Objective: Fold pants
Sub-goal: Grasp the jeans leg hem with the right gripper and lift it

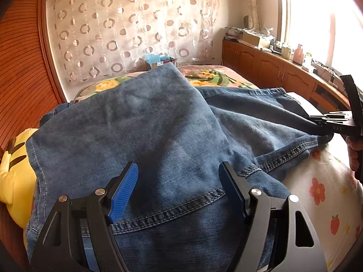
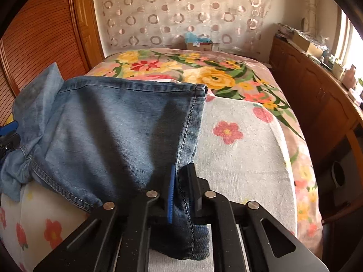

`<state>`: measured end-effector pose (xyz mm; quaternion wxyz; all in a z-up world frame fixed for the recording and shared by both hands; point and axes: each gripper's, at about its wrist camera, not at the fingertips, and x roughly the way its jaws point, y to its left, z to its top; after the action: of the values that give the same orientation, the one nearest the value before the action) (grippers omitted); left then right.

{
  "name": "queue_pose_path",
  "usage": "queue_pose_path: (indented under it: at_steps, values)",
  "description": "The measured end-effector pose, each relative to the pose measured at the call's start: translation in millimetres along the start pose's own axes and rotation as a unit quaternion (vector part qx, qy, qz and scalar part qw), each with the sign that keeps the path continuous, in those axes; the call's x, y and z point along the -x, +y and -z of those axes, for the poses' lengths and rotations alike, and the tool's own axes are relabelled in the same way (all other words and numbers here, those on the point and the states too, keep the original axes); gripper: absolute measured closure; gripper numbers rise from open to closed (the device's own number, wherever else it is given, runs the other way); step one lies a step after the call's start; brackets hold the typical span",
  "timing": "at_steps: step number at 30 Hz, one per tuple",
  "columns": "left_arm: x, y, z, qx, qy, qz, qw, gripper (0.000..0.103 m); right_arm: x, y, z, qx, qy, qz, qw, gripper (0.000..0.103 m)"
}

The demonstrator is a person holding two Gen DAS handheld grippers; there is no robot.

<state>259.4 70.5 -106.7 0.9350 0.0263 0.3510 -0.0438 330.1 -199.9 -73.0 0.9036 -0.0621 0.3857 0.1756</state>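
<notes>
While the left gripper [image 1: 179, 176] is hovering low over the denim with its two fingers spread wide apart and nothing between them, the blue ribbed pad [image 1: 123, 195] on one finger is showing clearly against the cloth. The right gripper [image 2: 181, 181] is pinching its two fingers together on a seamed edge of the pants [image 2: 118, 131], with a fold of denim hanging down between the black finger bars. The pants [image 1: 140, 131], one pair of faded blue jeans with pale stitched seams, are lying bunched and partly doubled over on the bed, one broad panel draped over another and a hemmed edge running off toward the right gripper [image 1: 322, 120], which in the left wrist view is gripping a corner of cloth beside the person's hand [image 1: 354, 154]. Under the jeans a white towel [image 2: 238, 154] printed with red flowers and strawberries is covering the near part of the bed, and past it a floral blanket [image 2: 215, 77] with yellow and red blooms is spreading to the far edge. One yellow plush toy [image 1: 13, 170] is sitting just beside the jeans on the left, partly under them. At the far wall a cardboard box [image 2: 199, 44] is standing with crumpled blue material poking out of its top; what else it is holding cannot be told. Behind it a curtain [image 2: 181, 11] patterned with rings is hanging, and a wooden cabinet [image 1: 272, 68] crowded with small items is running along under the bright window.
</notes>
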Motion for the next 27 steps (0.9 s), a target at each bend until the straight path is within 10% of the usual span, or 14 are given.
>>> queue_pose_path:
  at_steps: [12,27]
  values:
    - [5,4,3,0.006,-0.006,-0.002,1.0,0.028,43,-10,-29,0.007,-0.074,0.028,0.997,0.097]
    - [50,10,-7,0.008,-0.023,-0.011,0.9996,0.028,87,30,-39,0.065,-0.146,-0.069,0.985,0.097]
